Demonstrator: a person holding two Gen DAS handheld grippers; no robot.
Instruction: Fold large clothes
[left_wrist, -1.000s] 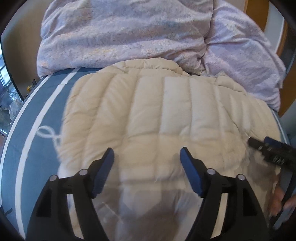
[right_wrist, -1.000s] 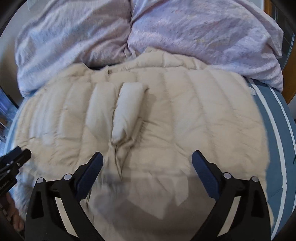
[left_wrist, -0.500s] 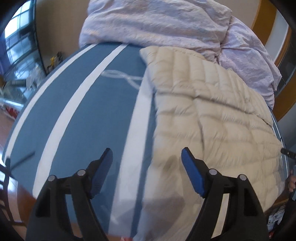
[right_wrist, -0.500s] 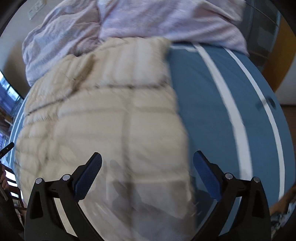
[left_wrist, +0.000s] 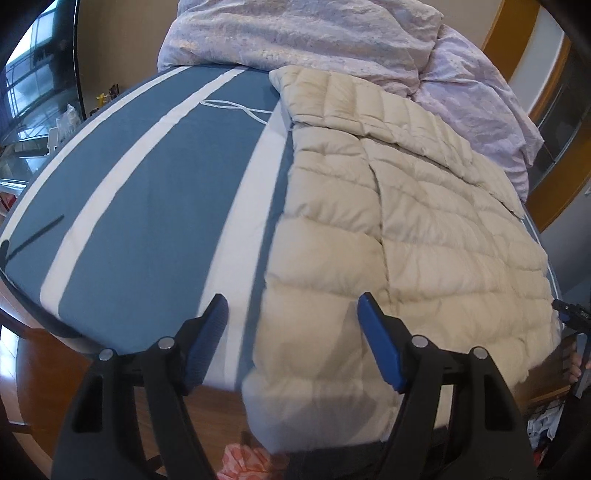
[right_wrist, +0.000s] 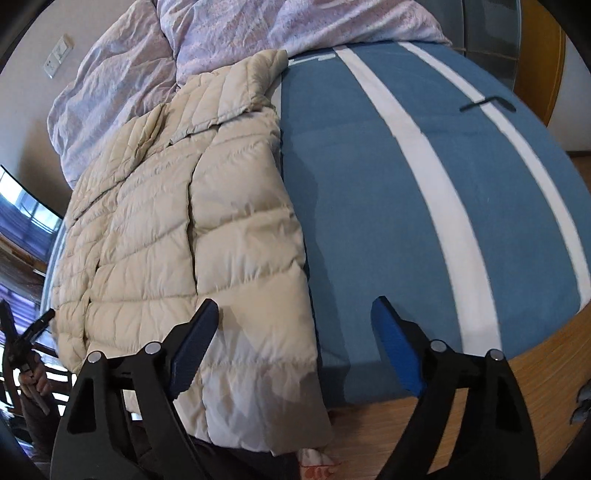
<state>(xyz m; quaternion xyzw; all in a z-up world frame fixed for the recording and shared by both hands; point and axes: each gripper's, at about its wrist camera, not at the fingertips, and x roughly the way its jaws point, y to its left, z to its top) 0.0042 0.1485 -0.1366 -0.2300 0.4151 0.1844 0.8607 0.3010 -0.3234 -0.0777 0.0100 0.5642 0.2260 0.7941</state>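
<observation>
A cream quilted down jacket (left_wrist: 406, 221) lies spread flat on the blue, white-striped bed cover (left_wrist: 147, 184), its hem hanging over the near edge of the bed. My left gripper (left_wrist: 291, 299) hovers above the jacket's left hem corner. Its jaws are closing, with the jacket's edge below the gap and no pad pressing on it. My right gripper (right_wrist: 295, 302) hangs over the right hem corner of the jacket (right_wrist: 166, 221). Its jaws are closing too, above the jacket's edge and bare cover (right_wrist: 369, 184), and they grip nothing.
A crumpled lilac duvet (left_wrist: 314, 33) is piled at the far end of the bed, against the jacket's collar. A thin dark object (left_wrist: 37, 236) lies on the cover at the left. Wooden floor (right_wrist: 480, 424) and a pink-orange item (left_wrist: 243, 461) show below the bed's near edge.
Both grippers have swung apart from over the jacket's middle: the left to its left edge, the right to its right edge. The right jaws stand narrower than before.
</observation>
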